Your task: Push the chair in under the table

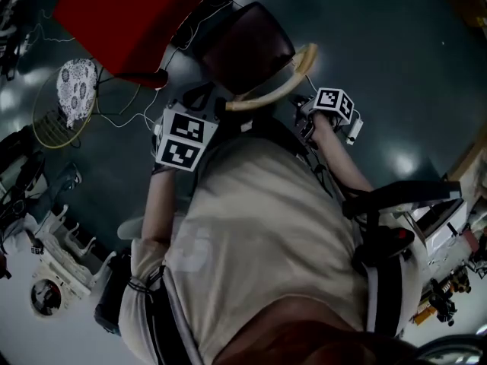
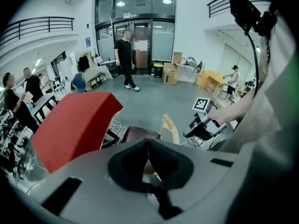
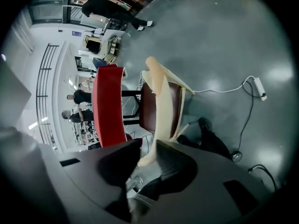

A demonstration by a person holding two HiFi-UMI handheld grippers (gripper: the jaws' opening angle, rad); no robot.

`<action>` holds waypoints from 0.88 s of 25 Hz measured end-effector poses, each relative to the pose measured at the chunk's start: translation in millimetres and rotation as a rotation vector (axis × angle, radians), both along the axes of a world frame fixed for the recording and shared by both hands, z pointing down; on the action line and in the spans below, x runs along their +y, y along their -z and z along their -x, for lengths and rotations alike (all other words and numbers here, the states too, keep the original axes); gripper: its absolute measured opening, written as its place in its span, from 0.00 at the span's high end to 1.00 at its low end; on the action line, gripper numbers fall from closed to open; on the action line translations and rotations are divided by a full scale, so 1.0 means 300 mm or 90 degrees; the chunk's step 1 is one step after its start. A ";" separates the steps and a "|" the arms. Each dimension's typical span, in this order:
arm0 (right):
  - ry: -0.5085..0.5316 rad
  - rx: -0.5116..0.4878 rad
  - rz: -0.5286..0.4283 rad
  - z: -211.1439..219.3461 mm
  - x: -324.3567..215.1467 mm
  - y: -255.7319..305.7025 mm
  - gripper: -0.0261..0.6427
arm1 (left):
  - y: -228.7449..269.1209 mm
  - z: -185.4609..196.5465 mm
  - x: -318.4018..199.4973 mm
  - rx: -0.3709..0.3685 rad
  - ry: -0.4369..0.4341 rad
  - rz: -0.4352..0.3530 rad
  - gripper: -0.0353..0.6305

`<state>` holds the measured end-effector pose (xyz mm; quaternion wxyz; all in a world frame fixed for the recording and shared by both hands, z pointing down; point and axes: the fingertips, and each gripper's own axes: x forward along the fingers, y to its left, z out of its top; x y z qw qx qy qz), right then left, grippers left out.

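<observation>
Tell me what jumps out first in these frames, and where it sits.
A bright red table top fills the head view's upper left. Beside it stands a chair with a dark seat and pale curved backrest, the left gripper and right gripper near its two ends.

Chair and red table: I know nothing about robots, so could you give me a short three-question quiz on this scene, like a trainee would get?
1. Pick one: the table top is A) blue, B) red, C) white.
2. True or false: the seat of the chair is already tucked fully under the table top.
3. Fill in: the left gripper has its jaws ____.
Key: 1 B. 2 False: the seat lies in plain view beside the table top. 3 shut.
</observation>
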<state>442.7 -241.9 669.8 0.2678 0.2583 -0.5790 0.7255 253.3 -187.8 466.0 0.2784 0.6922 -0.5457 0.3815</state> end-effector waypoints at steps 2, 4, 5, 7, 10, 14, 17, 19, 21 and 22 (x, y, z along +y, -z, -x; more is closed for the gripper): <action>0.005 -0.022 0.005 0.026 0.000 0.004 0.57 | -0.003 0.016 0.001 0.003 0.004 0.000 0.94; 0.012 -0.018 0.001 0.041 -0.001 -0.004 0.54 | -0.009 0.044 -0.001 0.012 0.015 -0.005 0.94; 0.013 -0.008 -0.003 0.044 -0.002 -0.012 0.54 | -0.012 0.061 -0.002 0.017 0.020 -0.008 0.94; -0.001 0.013 0.001 0.048 0.001 -0.035 0.53 | -0.021 0.097 0.002 0.024 0.022 -0.009 0.94; -0.031 0.041 0.013 0.053 0.015 -0.079 0.53 | -0.025 0.155 0.002 0.030 0.010 -0.015 0.94; -0.050 0.087 0.012 0.065 0.034 -0.135 0.52 | -0.035 0.242 0.020 0.040 0.012 -0.019 0.94; -0.053 0.114 0.006 0.073 0.041 -0.166 0.53 | -0.052 0.300 0.047 0.051 0.022 -0.014 0.94; -0.051 0.133 0.006 0.073 0.043 -0.194 0.53 | -0.057 0.328 0.053 0.052 0.021 -0.014 0.94; -0.055 0.151 0.004 0.063 0.039 -0.222 0.53 | -0.063 0.342 0.055 0.055 0.020 -0.018 0.94; -0.062 0.159 0.003 0.057 0.036 -0.233 0.53 | -0.065 0.347 0.059 0.056 0.023 -0.020 0.94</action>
